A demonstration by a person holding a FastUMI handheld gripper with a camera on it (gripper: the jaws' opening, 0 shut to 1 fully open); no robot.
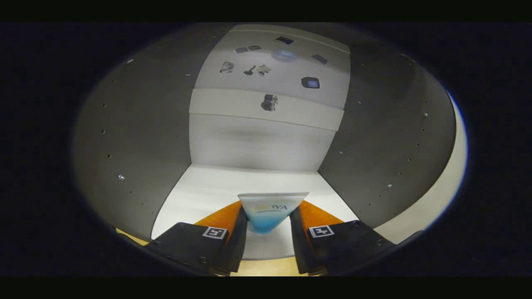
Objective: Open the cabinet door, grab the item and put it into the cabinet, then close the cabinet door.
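A white tube fading to blue at its lower end point(270, 209) sits between my two fingers, and both press on it, so my gripper point(268, 226) is shut on the tube. Its flat crimped end points up and forward. The tube and fingertips reach into the open cabinet, just above its white bottom shelf point(216, 189). Grey side walls point(137, 137) with rows of small holes stand on either side. The white back wall point(257, 141) lies beyond the tube. The cabinet door is out of view.
A glossy white panel point(270, 66) at the top of the cabinet mirrors small dark shapes, and a band point(232, 106) crosses below it. The right wall's pale front edge point(440, 182) curves past my right finger. A strip of tan surface point(266, 265) lies beneath the fingers.
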